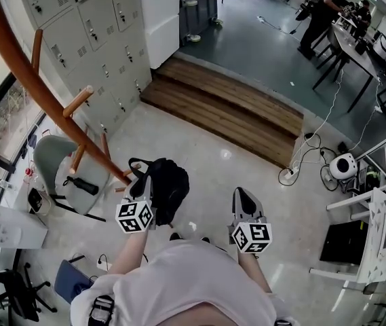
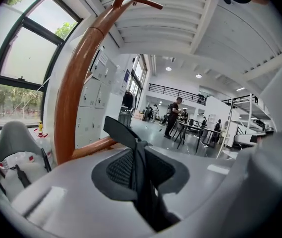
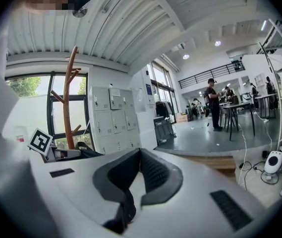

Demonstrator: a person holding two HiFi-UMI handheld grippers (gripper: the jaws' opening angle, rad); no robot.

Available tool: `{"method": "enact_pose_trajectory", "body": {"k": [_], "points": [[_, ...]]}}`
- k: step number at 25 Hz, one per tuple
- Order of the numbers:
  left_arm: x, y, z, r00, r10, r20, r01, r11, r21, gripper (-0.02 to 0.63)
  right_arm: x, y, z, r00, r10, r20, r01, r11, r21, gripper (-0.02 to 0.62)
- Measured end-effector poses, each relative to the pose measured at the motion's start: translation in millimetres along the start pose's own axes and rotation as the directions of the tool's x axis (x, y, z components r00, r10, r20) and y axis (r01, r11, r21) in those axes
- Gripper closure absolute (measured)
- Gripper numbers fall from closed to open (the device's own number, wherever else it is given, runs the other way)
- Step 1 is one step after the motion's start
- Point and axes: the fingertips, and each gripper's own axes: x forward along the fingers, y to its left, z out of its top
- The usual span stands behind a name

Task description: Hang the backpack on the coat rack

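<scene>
The left hand-held gripper [image 2: 137,150] clamps the backpack [image 1: 169,190] by a thin strap [image 2: 120,130] near the coat rack [image 1: 57,94]; under the bag's weight, it may slip free. The right hand-held gripper [image 3: 140,155] is closed, empty.

Bright daylight pours through the window [image 2: 17,78] left of the left fingers [image 2: 121,170], washing out its upper panes. Ceiling lamps [image 2: 168,69] glow far beyond them. The pale floor [image 1: 247,175] carries soft glare. Every view bows at its edges; both gripper views have black corners, and the foreground nearest each lens is blurred.
</scene>
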Motion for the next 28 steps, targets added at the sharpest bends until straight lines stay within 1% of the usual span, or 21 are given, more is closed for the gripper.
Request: {"method": "enact_pose_trajectory", "body": {"k": [4, 10, 17, 21, 24, 28], "points": [[4.1, 10.0, -14.7, 0.999, 0.022, -0.041, -0.023, 0.999, -0.023, 0.545, 1.6, 3.8, 0.5, 1.0, 0.007, -0.002, -0.007, 1.0, -0.003, 0.586], [9.4, 16.9, -34.4, 0.995, 0.041, -0.089, -0.045, 0.998, -0.044, 0.545, -0.2, -0.2, -1.8, 1.0, -0.004, -0.004, 0.004, 1.0, 0.002, 0.586], [9.3, 29.9, -54.4, 0.987, 0.089, -0.136, -0.094, 0.995, -0.034, 0.543, 0.1, -0.4, -1.6, 1.0, -0.009, -0.006, 0.009, 1.0, 0.004, 0.586], [9.6, 42.9, -64.6, 0.98, 0.117, -0.158, -0.12, 0.993, -0.009, 0.543, 1.9, -0.1, -2.4, 1.0, -0.004, -0.008, 0.004, 1.0, 0.004, 0.586], [8.9, 47.8, -68.2, 0.978, 0.13, -0.165, -0.132, 0.991, 0.0, 0.537, 3.3, 2.2, -3.6, 1.0, 0.002, -0.01, -0.002, 1.0, 0.005, 0.586], [10.7, 45.1, -56.8, 0.98, 0.157, -0.12, -0.159, 0.987, -0.001, 0.501, 6.8, 5.1, -4.0, 1.0, 0.015, -0.014, -0.015, 1.0, 0.007, 0.586]]}}
